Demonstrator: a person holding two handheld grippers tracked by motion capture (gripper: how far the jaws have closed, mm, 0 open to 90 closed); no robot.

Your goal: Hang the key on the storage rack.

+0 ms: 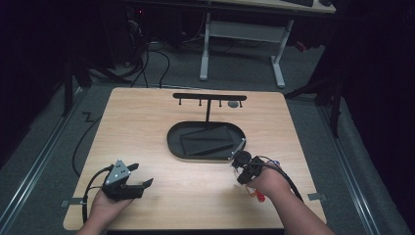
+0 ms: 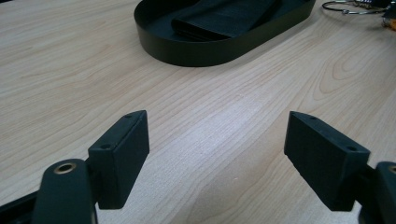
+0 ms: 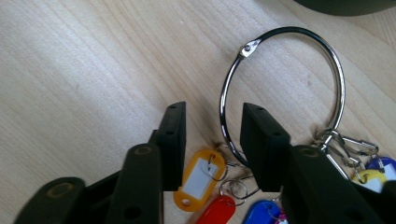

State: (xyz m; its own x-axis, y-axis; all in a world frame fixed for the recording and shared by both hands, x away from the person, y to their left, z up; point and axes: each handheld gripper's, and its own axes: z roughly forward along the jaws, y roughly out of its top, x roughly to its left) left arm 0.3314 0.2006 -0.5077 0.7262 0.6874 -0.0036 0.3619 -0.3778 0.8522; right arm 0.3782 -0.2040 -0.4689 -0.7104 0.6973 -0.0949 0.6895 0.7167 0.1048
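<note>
While the key ring (image 3: 285,88) is lying flat on the pale wooden table (image 1: 147,127), we are seeing it most clearly in the right gripper view: a large loop of bright silver wire closed by a small riveted hinge at its upper left. Coloured plastic key tags are hanging from its lower edge on small split rings and clips, namely an orange tag (image 3: 198,179) with a white label window, a red tag (image 3: 217,211), a blue tag (image 3: 262,212) and a yellow one partly hidden at the right. The right hand-held gripper (image 3: 210,140) is hovering over the near arc of the ring, its jaws standing a little apart with the wire passing between them, neither pad visibly touching it. In the high view, we are placing this ring near the right end of the black oval tray (image 1: 173,142), which is holding a dark flat rectangular item (image 1: 205,139). Behind the tray, a black T-shaped rack (image 1: 209,97) with small pegs is standing upright. The left hand-held gripper (image 2: 217,140) is resting well apart, jaws spread wide over bare wood.
</note>
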